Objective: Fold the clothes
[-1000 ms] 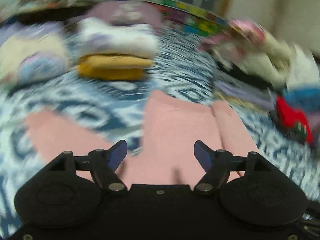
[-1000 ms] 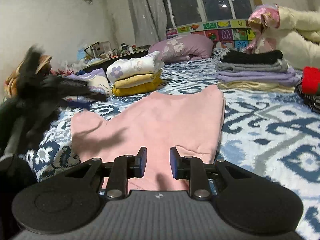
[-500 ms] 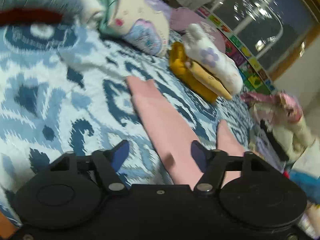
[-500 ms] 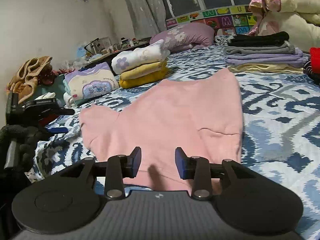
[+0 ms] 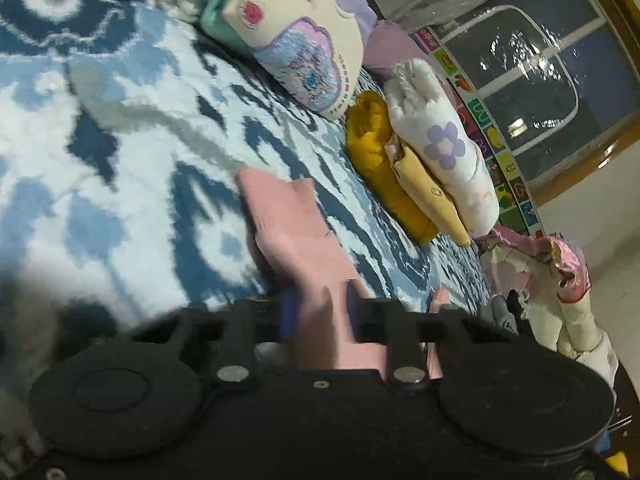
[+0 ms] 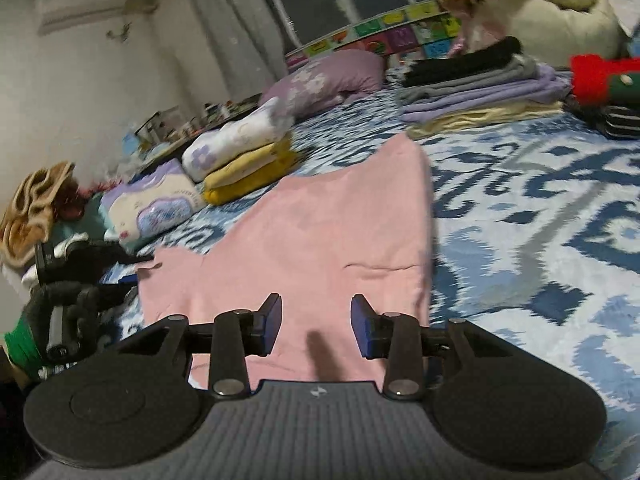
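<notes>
On the blue-and-white patterned bedspread [image 6: 540, 216] our flat pink knit garment [image 6: 332, 240] lies spread; our left gripper [image 5: 320, 308], wide a second ago, now pinches its sleeve. Our right gripper [image 6: 316, 320] hovers spread over the hem, so we judge folding can begin.

Letters, perhaps "M" and "U", on the colourful alphabet panels [image 6: 400, 34] under the window; otherwise nothing legible.

Ahead of the right jaws lies flat pink garment [image 6: 332, 232] (nothing raised); folded stack [image 6: 244, 160] blocks ahead-left, bare bedspread [image 6: 540, 240] right.
</notes>
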